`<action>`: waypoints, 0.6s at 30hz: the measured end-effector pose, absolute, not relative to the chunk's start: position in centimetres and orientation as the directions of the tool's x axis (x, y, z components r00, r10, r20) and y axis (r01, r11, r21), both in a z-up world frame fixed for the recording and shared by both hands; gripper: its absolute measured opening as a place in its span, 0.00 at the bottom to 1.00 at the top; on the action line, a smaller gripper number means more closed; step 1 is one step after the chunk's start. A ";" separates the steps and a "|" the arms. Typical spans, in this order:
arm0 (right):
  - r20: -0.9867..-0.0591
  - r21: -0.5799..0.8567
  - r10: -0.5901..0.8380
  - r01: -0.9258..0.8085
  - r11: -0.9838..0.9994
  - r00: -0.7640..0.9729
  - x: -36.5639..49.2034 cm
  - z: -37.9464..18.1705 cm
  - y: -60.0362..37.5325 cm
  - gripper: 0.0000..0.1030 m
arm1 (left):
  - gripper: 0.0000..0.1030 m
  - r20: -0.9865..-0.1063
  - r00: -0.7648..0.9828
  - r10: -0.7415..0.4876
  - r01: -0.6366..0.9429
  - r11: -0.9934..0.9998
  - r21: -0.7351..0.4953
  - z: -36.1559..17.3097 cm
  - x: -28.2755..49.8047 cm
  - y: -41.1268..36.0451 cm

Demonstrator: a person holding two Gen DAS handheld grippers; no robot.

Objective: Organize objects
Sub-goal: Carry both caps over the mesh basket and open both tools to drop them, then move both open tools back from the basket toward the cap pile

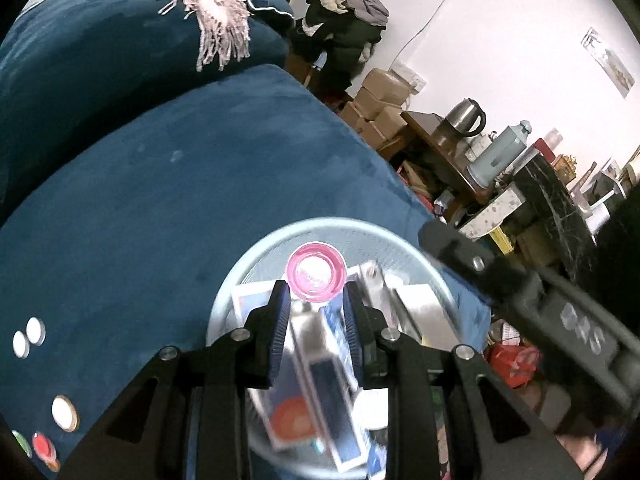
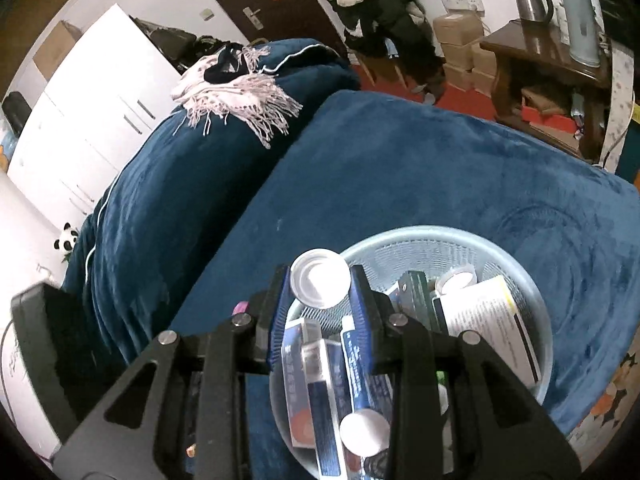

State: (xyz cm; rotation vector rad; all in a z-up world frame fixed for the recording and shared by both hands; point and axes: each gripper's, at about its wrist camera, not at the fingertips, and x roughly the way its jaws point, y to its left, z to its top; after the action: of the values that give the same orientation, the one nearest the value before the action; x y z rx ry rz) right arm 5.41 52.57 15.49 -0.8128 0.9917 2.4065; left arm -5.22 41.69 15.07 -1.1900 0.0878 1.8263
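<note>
blue plush bedding [image 2: 400,168] covers the bed that carries everything, with a cluttered room behind it. the landmark is the pale blue mesh basket [image 2: 516,256], which sits on the bedding and already holds a heap of boxes [image 2: 488,312], tubes and small round containers, so much of the sorting looks done. the left gripper [image 1: 316,300] is clamped on a pink-rimmed round lid or cup [image 1: 316,272] and hangs over the basket. the right gripper [image 2: 320,296] is clamped on a white round cap [image 2: 320,278] above the basket's near rim, on the side toward the folded quilt [image 2: 168,184]. judging from this, both pieces are about to be let go into the basket. left to do: several small round items [image 1: 64,412], white, red and green, lie on the bedding well apart from the basket in the left wrist view, not yet collected.
</note>
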 end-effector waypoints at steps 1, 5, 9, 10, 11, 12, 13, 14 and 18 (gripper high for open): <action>-0.637 0.505 0.154 -0.560 -0.656 -0.755 5.6 15.6 52.8 0.31 | 0.26 -0.746 -0.106 0.657 -0.721 -0.568 -0.398 15.0 -5.5 42.3; -0.623 0.558 0.147 -0.568 -0.605 -0.768 6.3 14.9 54.0 0.65 | 0.82 -0.754 -0.119 0.646 -0.715 -0.583 -0.386 14.8 -6.0 43.4; -0.633 0.566 0.186 -0.613 -0.552 -0.751 7.5 14.5 54.8 0.81 | 0.91 -0.774 -0.172 0.609 -0.682 -0.641 -0.352 14.6 -6.4 42.5; -0.647 0.553 0.191 -0.626 -0.550 -0.738 7.5 14.5 54.8 0.81 | 0.92 -0.787 -0.182 0.590 -0.670 -0.660 -0.340 14.4 -6.6 42.2; -0.665 0.536 0.193 -0.641 -0.549 -0.721 7.4 14.3 54.9 0.83 | 0.96 -0.797 -0.195 0.572 -0.661 -0.677 -0.324 14.2 -6.8 41.9; -0.689 0.513 0.193 -0.659 -0.551 -0.698 7.2 14.1 54.8 0.85 | 0.98 -0.801 -0.205 0.563 -0.656 -0.686 -0.315 14.1 -6.9 41.7; -0.716 0.487 0.190 -0.676 -0.553 -0.672 6.8 13.9 54.7 0.87 | 0.99 -0.803 -0.215 0.556 -0.651 -0.694 -0.306 14.0 -7.1 41.4; -0.733 0.471 0.185 -0.685 -0.556 -0.655 6.5 13.7 54.7 0.89 | 0.99 -0.806 -0.223 0.548 -0.647 -0.702 -0.298 13.9 -7.2 41.2; -0.755 0.428 0.190 -0.692 -0.582 -0.627 6.0 13.6 54.1 0.96 | 0.99 -0.816 -0.242 0.525 -0.638 -0.720 -0.274 13.7 -7.5 40.1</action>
State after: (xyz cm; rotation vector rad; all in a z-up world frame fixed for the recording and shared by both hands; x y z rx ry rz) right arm 6.02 54.07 13.59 -0.9125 0.9995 2.2184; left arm -7.49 40.14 13.65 -1.2626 0.1468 2.0165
